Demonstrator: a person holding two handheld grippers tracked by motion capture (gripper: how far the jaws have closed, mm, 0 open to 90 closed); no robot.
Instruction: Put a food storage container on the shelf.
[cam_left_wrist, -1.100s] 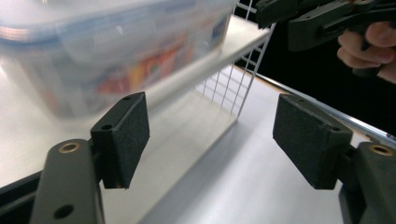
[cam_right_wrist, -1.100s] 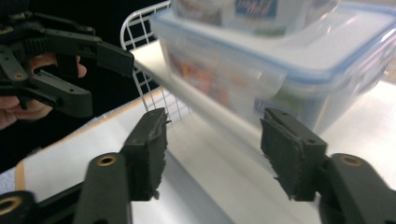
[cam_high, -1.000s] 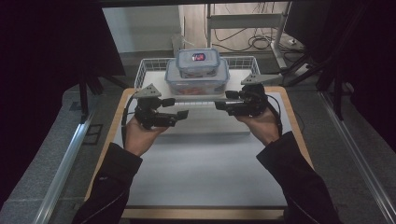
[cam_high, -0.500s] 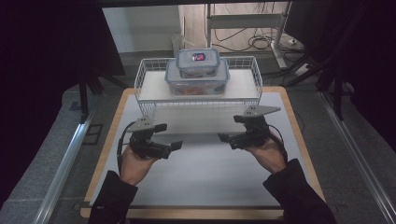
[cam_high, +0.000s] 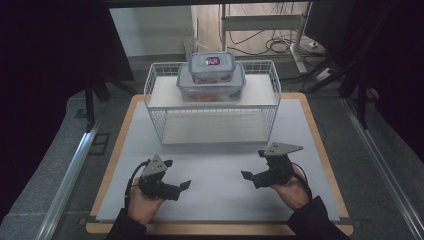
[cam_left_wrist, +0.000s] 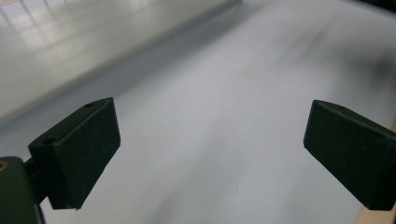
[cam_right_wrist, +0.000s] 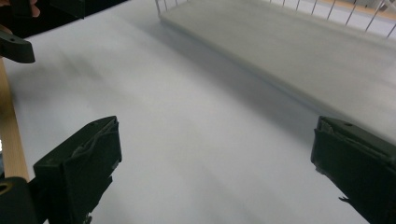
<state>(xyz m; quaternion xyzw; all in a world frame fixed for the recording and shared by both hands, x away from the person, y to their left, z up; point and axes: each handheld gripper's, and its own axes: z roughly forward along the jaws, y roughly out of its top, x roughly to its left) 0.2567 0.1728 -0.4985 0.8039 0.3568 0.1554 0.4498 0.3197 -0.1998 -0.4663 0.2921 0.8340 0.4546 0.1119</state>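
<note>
A white wire rack (cam_high: 162, 93) stands at the back of the table. On its top shelf a small clear lidded container (cam_high: 212, 67) sits stacked on a larger one (cam_high: 210, 88). Near the front edge a hand holds my left gripper (cam_high: 176, 174), open and pointing right. My right gripper (cam_high: 255, 164) faces it, open, pointing left. Both sets of jaws have just been opening, with nothing between them. The left gripper view has my left gripper (cam_left_wrist: 210, 140) over bare white mat. In the right gripper view my right gripper (cam_right_wrist: 215, 158) hangs over the mat too, the rack's lower shelf (cam_right_wrist: 303, 51) ahead.
A white mat (cam_high: 215, 165) covers the wooden table (cam_high: 321, 145). The rack's lower shelf (cam_high: 215, 127) is bare. Dark floor, metal rails and stands surround the table. A jaw of the left gripper (cam_right_wrist: 14, 46) shows at the top left of the right gripper view.
Both hands came away from the sides of the larger container on the rack, back toward the table's front edge and down. The jaws spread wider. The containers stayed on the shelf.
</note>
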